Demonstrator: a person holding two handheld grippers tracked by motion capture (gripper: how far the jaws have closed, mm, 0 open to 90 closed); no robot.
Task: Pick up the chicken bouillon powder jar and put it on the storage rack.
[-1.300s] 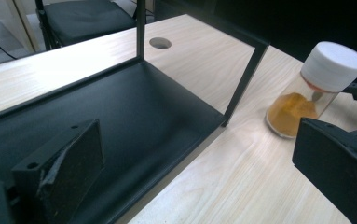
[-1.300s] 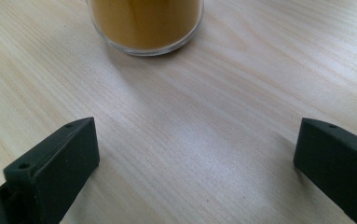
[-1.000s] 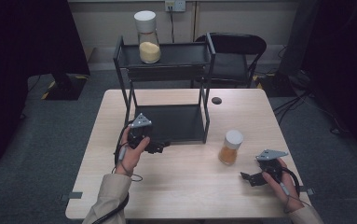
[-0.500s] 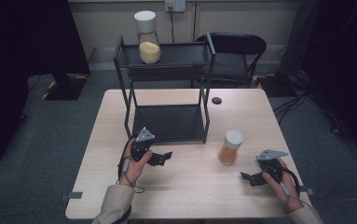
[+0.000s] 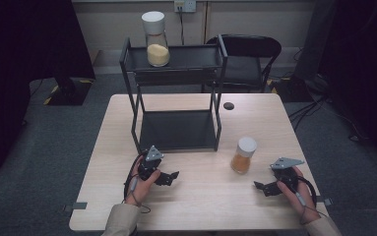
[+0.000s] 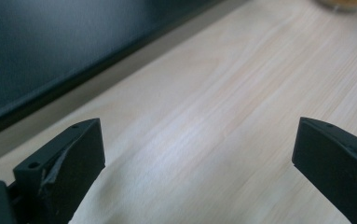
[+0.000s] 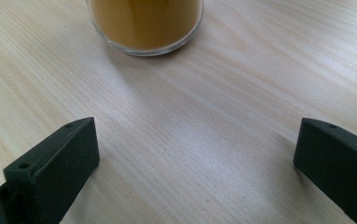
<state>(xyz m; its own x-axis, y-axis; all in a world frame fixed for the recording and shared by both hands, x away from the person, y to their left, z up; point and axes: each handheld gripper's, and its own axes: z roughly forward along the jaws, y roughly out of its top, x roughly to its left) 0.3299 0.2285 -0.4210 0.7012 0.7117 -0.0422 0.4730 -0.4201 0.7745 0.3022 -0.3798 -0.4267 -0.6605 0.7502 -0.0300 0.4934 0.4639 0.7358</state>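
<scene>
Nearest the person, the left gripper (image 5: 169, 178) and the right gripper (image 5: 267, 188) both rest low over the wooden table (image 5: 201, 201), each with its jaws spread wide apart and nothing between them. Just beyond the right gripper stands the small jar (image 5: 243, 155) of orange powder with a white lid, upright on the table beside the black two-tier rack (image 5: 176, 130). Farthest back, a taller jar (image 5: 156, 39) stands on the rack's top shelf

Tongs (image 7: 197, 172) spread wide over pale wooden table (image 7: 223, 116), jar of orange powder (image 7: 146, 23) ahead, apart
</scene>
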